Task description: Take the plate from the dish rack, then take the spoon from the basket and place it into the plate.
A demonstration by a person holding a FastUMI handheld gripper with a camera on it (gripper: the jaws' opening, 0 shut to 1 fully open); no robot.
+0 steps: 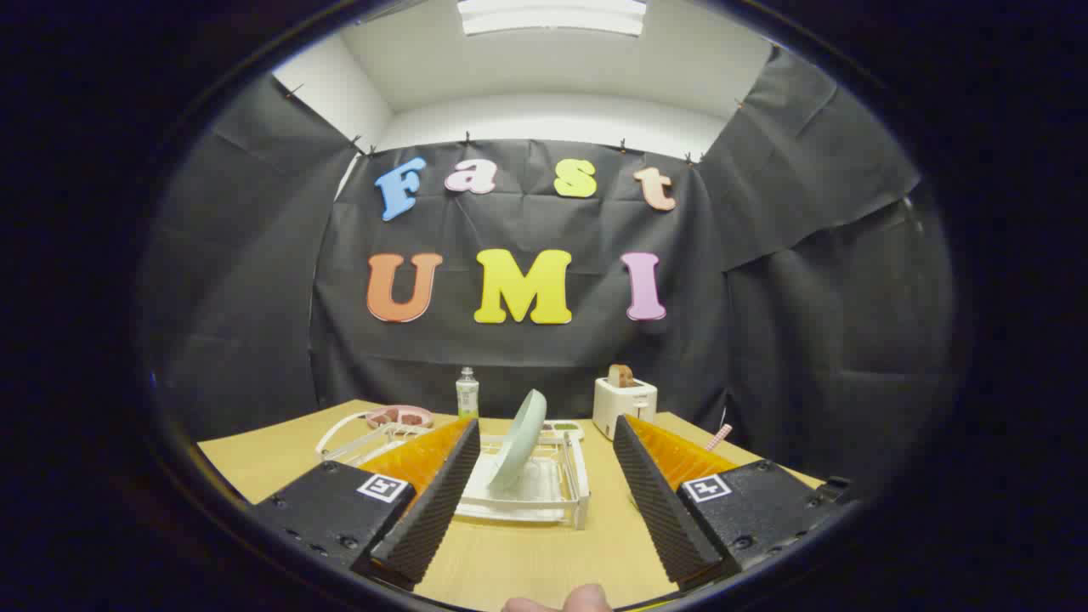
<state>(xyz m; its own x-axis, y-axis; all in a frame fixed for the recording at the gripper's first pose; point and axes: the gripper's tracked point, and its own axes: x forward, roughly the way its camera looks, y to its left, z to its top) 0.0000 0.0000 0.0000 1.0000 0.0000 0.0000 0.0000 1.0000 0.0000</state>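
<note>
The fingers (544, 442) stand wide apart and hold nothing, aimed across the desk (527, 561) at the rack (557, 497), which lies just ahead of them and between their tips. The plate (518, 438), pale green, stands on edge in the rack, leaning to the left, its upper rim towards the left finger. Its long axis runs up and a little right from the rack floor, and it is seen nearly edge-on, with its broad faces turned left and right. The step in hand looks to be the approach for taking the plate. To do it well, I would bring the fingers forward and slightly up so the top rim passes between them, one finger on each face, matching the plate's lean rather than meeting it square, then close and lift along the tilt so the plate clears the rack wires without dragging. To the left of the rack sits a basket (374, 425); the spoon cannot be made out. A bottle (467, 393) and a toaster (624, 404) stand beyond.
</note>
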